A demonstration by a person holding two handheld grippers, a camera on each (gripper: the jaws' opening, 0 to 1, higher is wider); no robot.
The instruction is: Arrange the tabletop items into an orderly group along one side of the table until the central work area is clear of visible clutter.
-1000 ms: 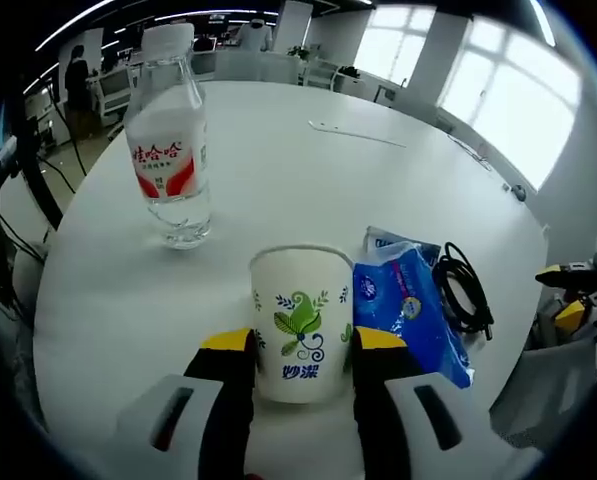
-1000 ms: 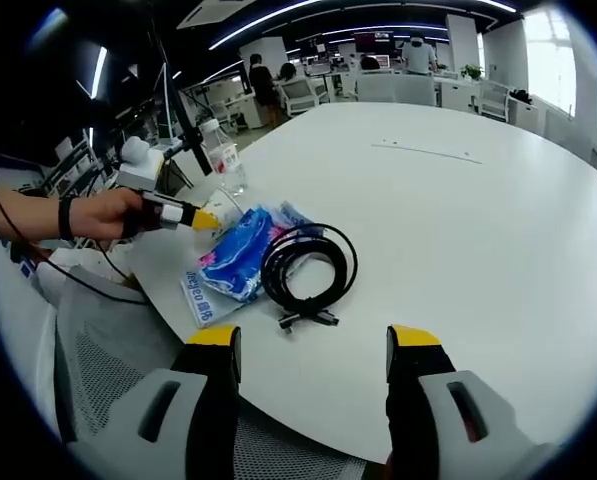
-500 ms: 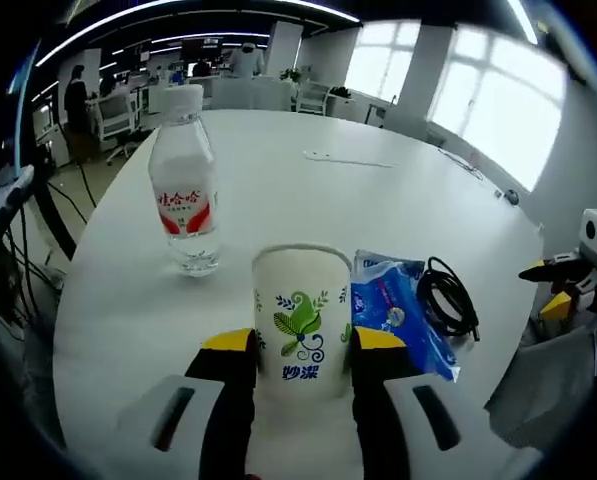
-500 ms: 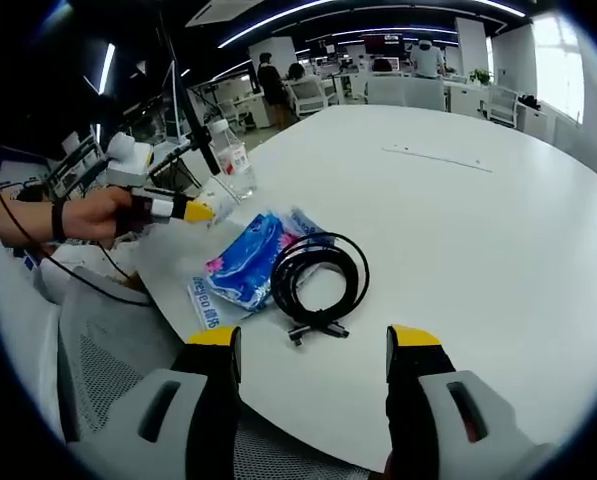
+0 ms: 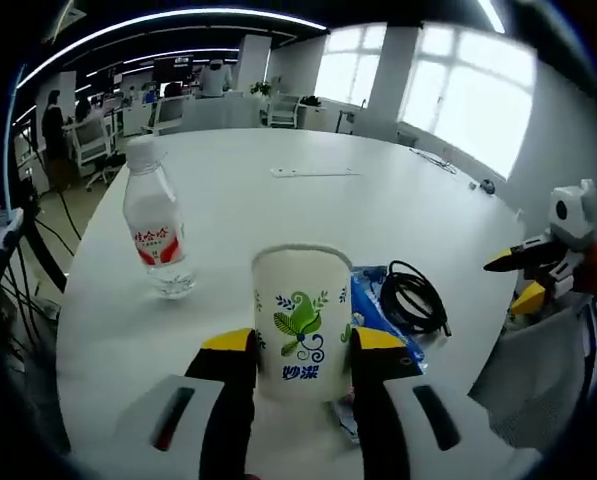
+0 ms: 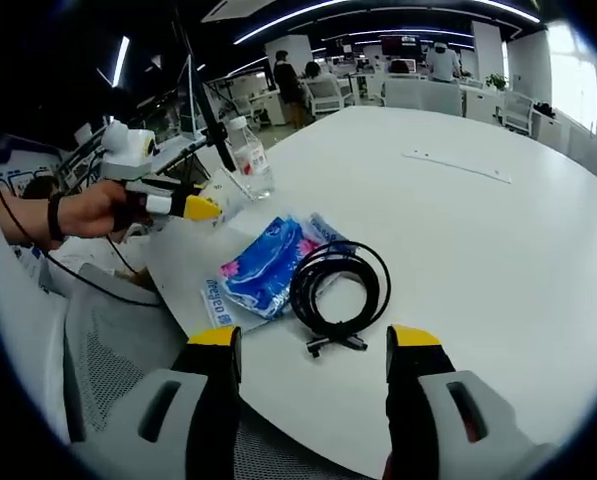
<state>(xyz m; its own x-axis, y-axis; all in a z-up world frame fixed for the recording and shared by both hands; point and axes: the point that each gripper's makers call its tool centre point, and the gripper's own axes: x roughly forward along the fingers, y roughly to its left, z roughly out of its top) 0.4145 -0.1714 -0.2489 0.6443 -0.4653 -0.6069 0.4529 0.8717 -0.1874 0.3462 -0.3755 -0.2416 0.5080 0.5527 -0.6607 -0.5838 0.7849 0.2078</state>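
Cup in the left tongs, group forming at the counter's edge

On the white counter [image 5: 308,210], we are pinching the paper cup [image 5: 301,322] upright in the left tongs [image 5: 301,350], water bottle [image 5: 155,235] ahead-left, blue tissue pack [image 5: 380,318] and black cable [image 5: 415,300] just right; right tongs [image 6: 313,348] are hanging spread, empty.

Your left gripper view is bright: daylight pours through big windows [image 5: 458,100], which are blown out to white. Ceiling strip lights [image 5: 168,18] bend into arcs from fisheye distortion. The white table [image 5: 308,215] is evenly lit with mild sheen and only soft, faint shadows. Your right gripper view is dimmer on its left, with the room background dark and ceiling light strips [image 6: 378,10] overexposed. Focus is sharp at centre; edges are stretched and slightly soft. You've got no obvious motion blur.
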